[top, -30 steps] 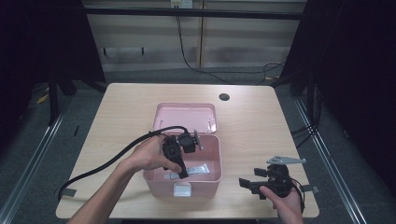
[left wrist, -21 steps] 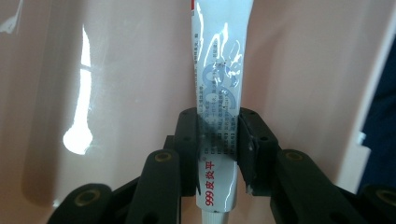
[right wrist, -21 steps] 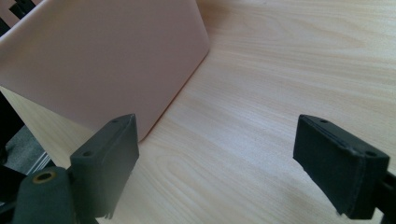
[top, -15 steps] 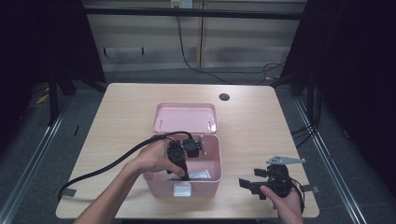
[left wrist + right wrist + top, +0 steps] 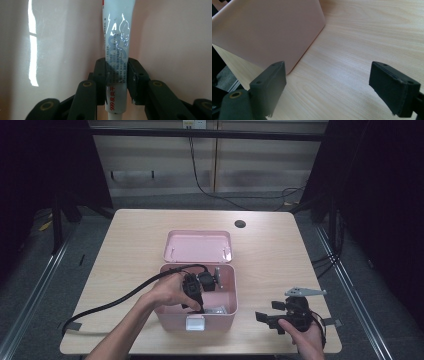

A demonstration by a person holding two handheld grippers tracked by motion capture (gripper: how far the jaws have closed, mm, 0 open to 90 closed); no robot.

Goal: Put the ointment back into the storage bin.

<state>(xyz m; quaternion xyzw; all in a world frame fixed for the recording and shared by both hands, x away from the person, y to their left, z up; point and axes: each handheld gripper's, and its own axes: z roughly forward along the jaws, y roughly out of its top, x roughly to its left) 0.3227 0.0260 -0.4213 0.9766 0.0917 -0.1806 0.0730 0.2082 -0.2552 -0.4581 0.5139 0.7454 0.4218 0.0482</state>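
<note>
Inside the pink box [image 5: 227, 290], whose lid lies back open on the counter [image 5: 135, 245], the left claw [image 5: 117, 75] is clamped on a white ointment tube [image 5: 117, 50], pads pressing its printed lower body, cap end toward the camera. The tube hangs close to the box's inner wall. The right claw [image 5: 337, 85] rests on the counter just right of the box, jaws standing apart and empty. Judgement: the tube is being placed in the box. Advise lowering it until it lies on the floor beside the contents [image 5: 217, 310] before releasing, then lifting straight up clear of the rim.
</note>
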